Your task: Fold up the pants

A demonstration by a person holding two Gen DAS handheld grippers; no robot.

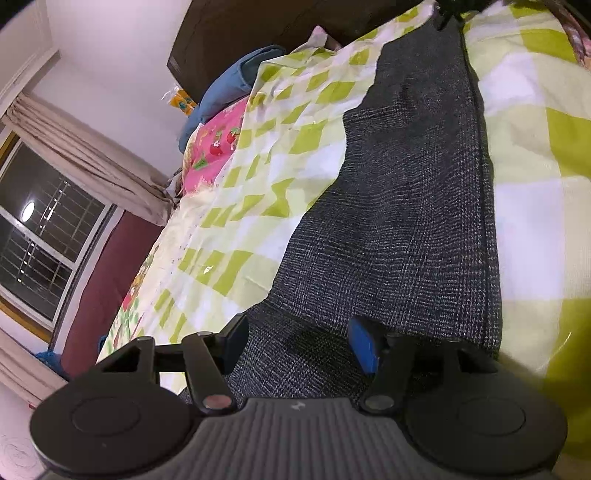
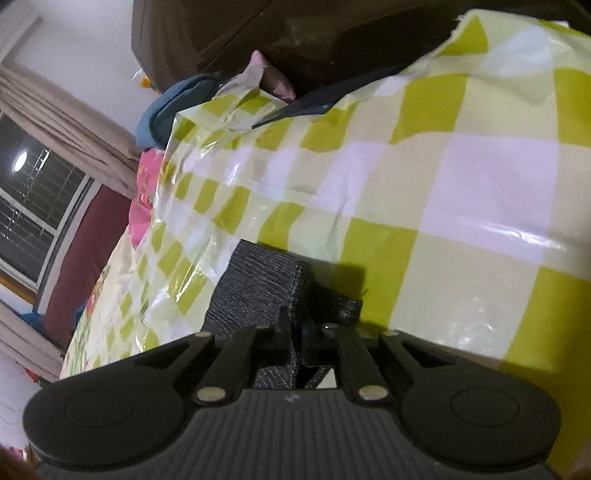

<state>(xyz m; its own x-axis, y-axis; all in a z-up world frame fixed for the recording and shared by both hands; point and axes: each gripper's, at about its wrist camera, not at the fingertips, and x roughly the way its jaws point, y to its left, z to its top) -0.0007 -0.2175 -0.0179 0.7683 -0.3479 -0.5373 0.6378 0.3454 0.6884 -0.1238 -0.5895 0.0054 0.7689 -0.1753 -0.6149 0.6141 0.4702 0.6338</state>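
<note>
Dark grey woven pants (image 1: 413,206) lie stretched out on a green, white and cream checked plastic sheet (image 1: 280,166) over a bed. My left gripper (image 1: 301,341) is open, its jaws straddling the near end of the pants, low over the cloth. In the right wrist view, my right gripper (image 2: 293,341) is shut on a bunched edge of the pants (image 2: 258,288), holding it just above the checked sheet (image 2: 443,192). A dark strip of the pants (image 2: 317,101) shows far up the sheet.
A dark wooden headboard (image 1: 236,33) stands at the far end. A blue pillow (image 1: 225,88) and a pink strawberry-print cloth (image 1: 218,144) lie beside the sheet. A window (image 1: 40,229) with beige curtains is at the left.
</note>
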